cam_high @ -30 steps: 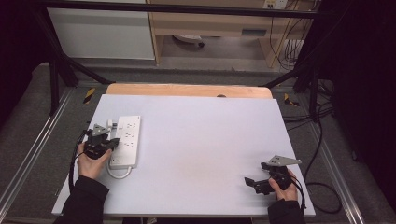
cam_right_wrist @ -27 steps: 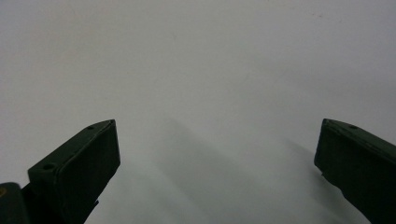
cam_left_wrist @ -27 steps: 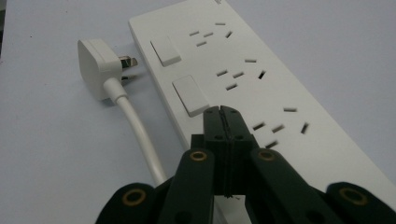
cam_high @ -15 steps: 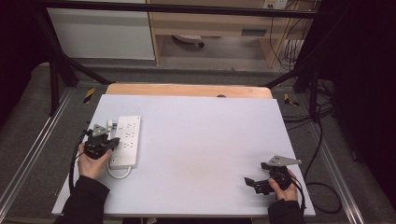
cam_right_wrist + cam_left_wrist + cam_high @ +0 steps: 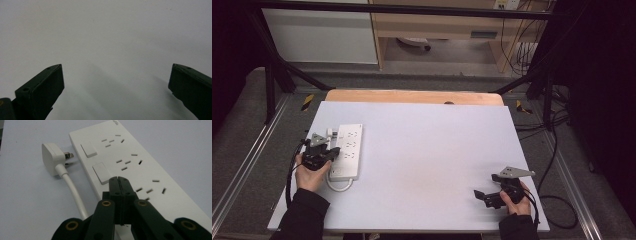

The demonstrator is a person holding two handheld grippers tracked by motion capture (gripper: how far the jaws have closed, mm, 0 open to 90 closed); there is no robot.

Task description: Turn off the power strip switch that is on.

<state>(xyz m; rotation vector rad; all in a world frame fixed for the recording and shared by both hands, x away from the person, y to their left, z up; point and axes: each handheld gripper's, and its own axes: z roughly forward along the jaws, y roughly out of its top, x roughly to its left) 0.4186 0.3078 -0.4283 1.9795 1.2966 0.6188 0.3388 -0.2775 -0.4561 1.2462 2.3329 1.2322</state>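
My left hand-held gripper (image 5: 118,179), jaws pressed together on nothing, sits over the power strip (image 5: 140,167); my right hand-held gripper (image 5: 116,82) gapes wide above the table (image 5: 437,150).

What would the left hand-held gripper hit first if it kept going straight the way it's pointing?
Probably the white power strip. The left hand-held gripper, jaws shut, points along the strip's top, its tip just short of the nearer rocker switch. That switch looks first in line, though the tip's height above the strip is unclear.

Claw (image 5: 116,82) agape over seemingly bare table (image 5: 112,32)
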